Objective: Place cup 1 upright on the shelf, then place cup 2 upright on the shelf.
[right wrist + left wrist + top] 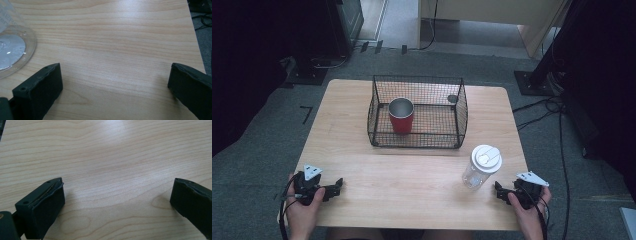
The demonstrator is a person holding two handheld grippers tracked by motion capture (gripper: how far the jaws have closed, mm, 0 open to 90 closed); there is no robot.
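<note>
A: Tools first — how do they stand?

B: The left tool [338, 186] sits at the lower left of the high view, held in a hand [302, 210]. In its own view the jaws are spread wide, with bare wood grain between them and nothing gripped. The right tool [498, 190] is at the lower right, in the other hand [528, 212]. Its jaws are just as wide apart and hold nothing.

A: What is nearest to them?

B: A clear plastic cup [481, 167] with a white lid stands upright on the surface [412, 175], just up and left of the right tool. In the right gripper view its round base [12, 50] fills the upper left corner, close to the left-hand jaw but apart from it.

A: Any writing on it?

B: Faint pale letters run along the cup wall at the top left edge of that view. They are too cut off and blurred to read.

A: And farther out?

B: A black wire basket [418, 141] sits at the upper middle of the high view. A red cup [401, 119] with a metal inside stands upright in its left part.
</note>
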